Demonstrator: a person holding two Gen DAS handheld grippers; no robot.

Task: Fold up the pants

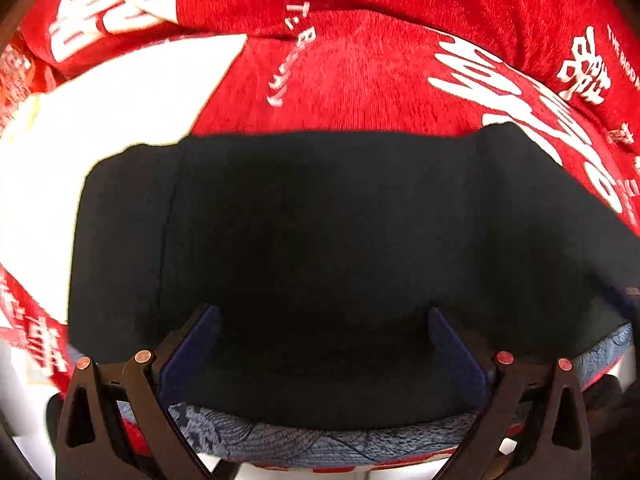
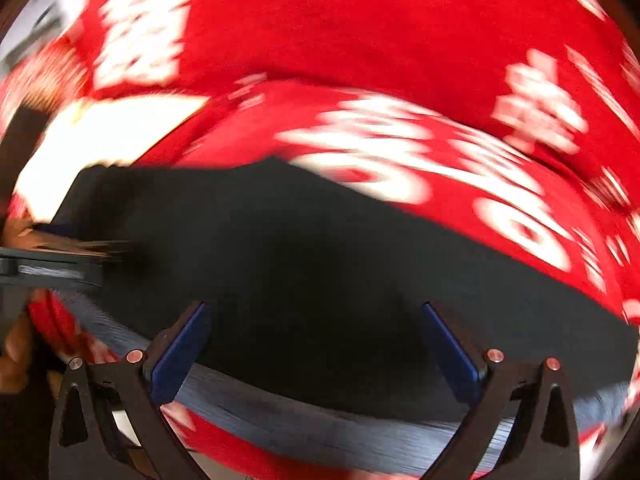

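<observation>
The black pants [image 1: 320, 220] lie folded into a flat dark block on a red blanket with white lettering [image 1: 360, 76]. In the left wrist view my left gripper [image 1: 324, 320] is open, its blue pads [image 1: 192, 348] spread wide just above the near part of the pants, holding nothing. In the blurred right wrist view the pants [image 2: 304, 248] fill the middle, and my right gripper [image 2: 316, 316] is open over their near edge, empty. The left gripper [image 2: 60, 268] shows at the left edge of that view, by the pants' left end.
A blue-grey patterned cloth [image 1: 320, 440] lies under the pants' near edge, also in the right wrist view [image 2: 340, 428]. A white surface [image 1: 100, 120] shows to the left of the red blanket. The right wrist view is motion-blurred.
</observation>
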